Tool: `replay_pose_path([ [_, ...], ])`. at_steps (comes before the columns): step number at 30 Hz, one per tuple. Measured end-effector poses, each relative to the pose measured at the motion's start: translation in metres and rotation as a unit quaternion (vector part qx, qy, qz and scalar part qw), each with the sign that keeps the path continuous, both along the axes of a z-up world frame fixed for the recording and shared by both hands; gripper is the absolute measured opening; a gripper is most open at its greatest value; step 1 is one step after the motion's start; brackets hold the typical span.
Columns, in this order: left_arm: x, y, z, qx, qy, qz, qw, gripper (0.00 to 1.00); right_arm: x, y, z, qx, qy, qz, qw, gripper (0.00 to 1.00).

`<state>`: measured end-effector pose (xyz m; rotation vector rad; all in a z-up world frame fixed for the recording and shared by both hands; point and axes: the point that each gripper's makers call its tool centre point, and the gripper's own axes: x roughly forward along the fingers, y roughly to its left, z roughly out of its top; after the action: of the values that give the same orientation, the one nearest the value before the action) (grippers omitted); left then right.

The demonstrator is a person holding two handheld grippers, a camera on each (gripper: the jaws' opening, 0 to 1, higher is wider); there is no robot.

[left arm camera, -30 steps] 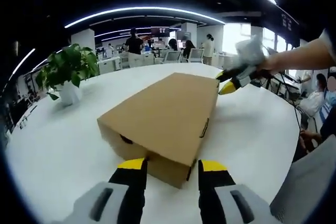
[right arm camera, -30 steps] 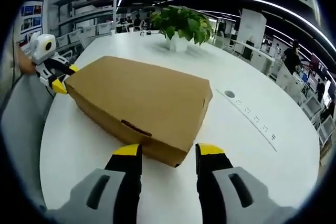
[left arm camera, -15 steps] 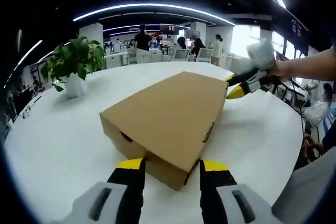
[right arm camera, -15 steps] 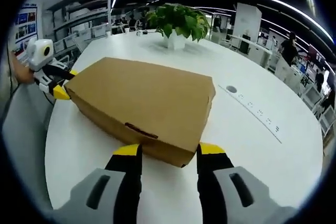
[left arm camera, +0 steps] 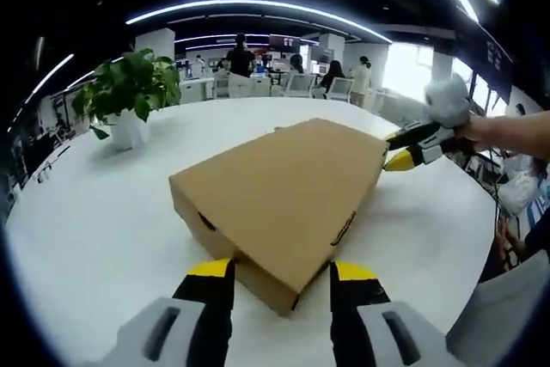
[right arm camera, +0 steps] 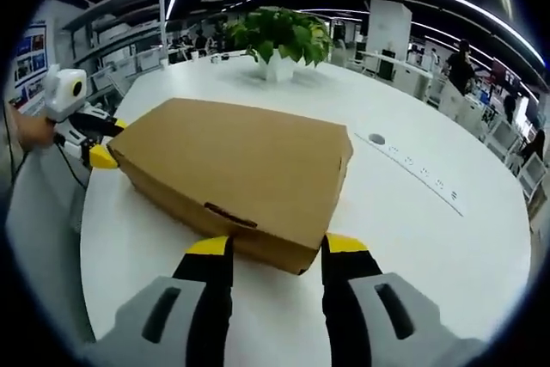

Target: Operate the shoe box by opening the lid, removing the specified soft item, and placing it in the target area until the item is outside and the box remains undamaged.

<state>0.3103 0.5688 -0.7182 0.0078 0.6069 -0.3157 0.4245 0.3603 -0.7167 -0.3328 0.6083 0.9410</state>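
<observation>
Resting place: the closed flat brown cardboard shoe box [left arm camera: 284, 191] lies on the round white desk [left arm camera: 94, 229], lid down, a small slot on its near side wall.
Left claw: the left claw [left arm camera: 282, 274] sits released, its yellow-tipped jaws parted to either side of the near corner of the box, close to it; contact cannot be told. It appears again in the right gripper view [right arm camera: 101, 150] at the far corner.
Right claw: the right claw [right arm camera: 273, 251] is likewise released, jaws spread about the opposite corner; it shows in the left gripper view [left arm camera: 404, 150] at the far end.
Soft item: hidden inside, so its kind cannot be told.
Surroundings: a leafy green plant in a white pot [right arm camera: 277, 40] stands well apart from the box.
Step in hand: judged as lining up on opposite corners to lift the lid.
Doing it well: catch the lid edge only, not the base wall, raise both corners evenly and gently so the cardboard neither creases nor tears, and keep the base flat on the desk.
</observation>
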Motion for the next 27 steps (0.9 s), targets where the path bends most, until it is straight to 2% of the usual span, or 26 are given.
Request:
replay_pose_path([
  [15, 0.003, 0.023, -0.001, 0.015, 0.012, -0.012, 0.9998, 0.47, -0.019, 0.015, 0.0, 0.012, 0.011, -0.046, 0.9988, 0.37],
  [27, 0.004, 0.044, -0.003, 0.02, 0.021, -0.051, 0.9983, 0.47, -0.035, 0.026, 0.0, 0.015, 0.022, -0.074, 0.9969, 0.34],
])
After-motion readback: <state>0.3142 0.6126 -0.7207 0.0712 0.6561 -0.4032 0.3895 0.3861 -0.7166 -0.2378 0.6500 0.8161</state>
